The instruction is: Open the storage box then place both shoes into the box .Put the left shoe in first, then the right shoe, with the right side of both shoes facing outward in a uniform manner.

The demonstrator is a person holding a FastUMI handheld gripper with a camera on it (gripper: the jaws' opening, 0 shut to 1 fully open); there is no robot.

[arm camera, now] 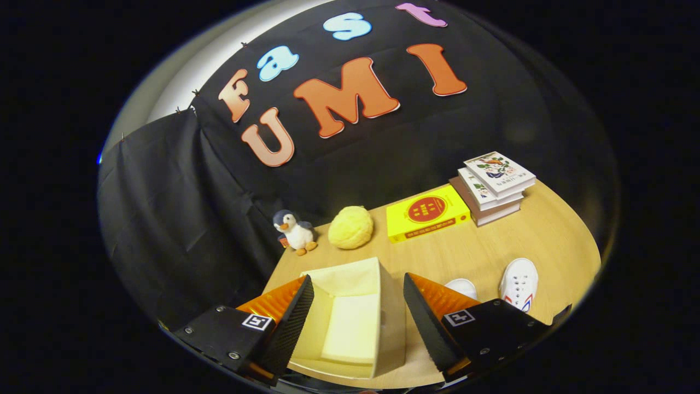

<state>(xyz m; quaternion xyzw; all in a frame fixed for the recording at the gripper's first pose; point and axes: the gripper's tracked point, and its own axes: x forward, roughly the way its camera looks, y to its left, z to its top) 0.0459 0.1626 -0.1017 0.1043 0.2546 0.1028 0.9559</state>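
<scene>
A cream storage box (350,323) stands open on the wooden table, its hollow inside bare, lying between and just below my fingers. My gripper (358,287) hovers above it, open, with nothing held. Two white shoes rest on the table to the right of the box. One shoe (518,283) with red and blue side stripes shows its laced top. The other shoe (462,287) is mostly hidden behind my right finger (432,317), only its toe showing.
Along the back of the table (492,251) sit a plush penguin (294,231), a yellow fuzzy ball (351,226), a yellow book (426,219) and a stack of books (495,186). Black cloth walls close the booth behind and at the left.
</scene>
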